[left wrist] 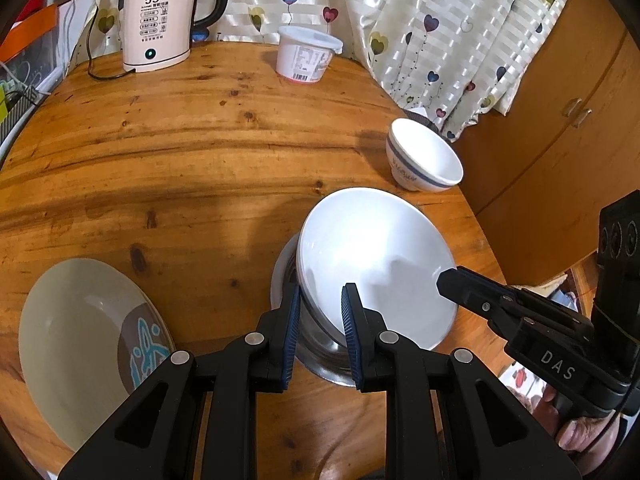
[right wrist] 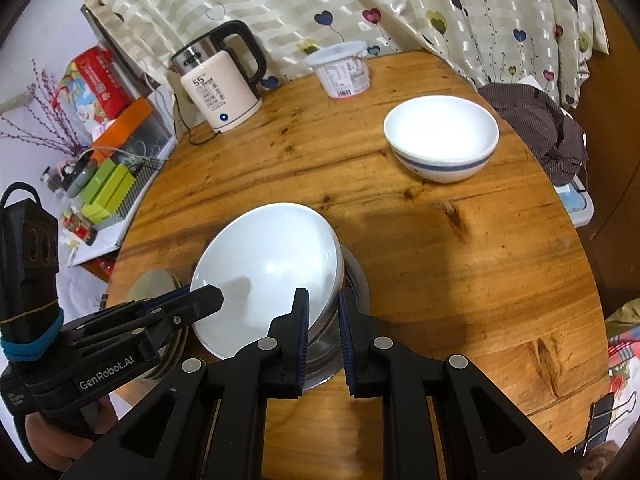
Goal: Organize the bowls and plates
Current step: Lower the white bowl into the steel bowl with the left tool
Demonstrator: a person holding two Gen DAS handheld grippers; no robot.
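A plain white bowl point(left wrist: 372, 256) point(right wrist: 268, 276) is tilted over a steel bowl point(left wrist: 320, 360) point(right wrist: 326, 354) near the table's front edge. My left gripper point(left wrist: 322, 308) is shut on the white bowl's left rim, and it shows in the right wrist view point(right wrist: 208, 294) too. My right gripper point(right wrist: 323, 312) is shut on the opposite rim, its tip point(left wrist: 444, 280) at the bowl's right edge. I cannot tell whether the two bowls touch. A blue-striped white bowl point(left wrist: 424, 156) point(right wrist: 440, 140) stands apart, farther back on the right. A greyish patterned plate point(left wrist: 72, 340) point(right wrist: 152, 280) lies at the left.
The round wooden table point(left wrist: 180, 160) point(right wrist: 460, 280) carries a kettle point(left wrist: 156, 20) point(right wrist: 220, 88) and a lidded white tub point(left wrist: 304, 54) point(right wrist: 344, 70) at the back by the curtain. Boxes and clutter crowd a shelf point(right wrist: 112, 152) left of the table. A wooden cabinet point(left wrist: 560, 120) stands to the right.
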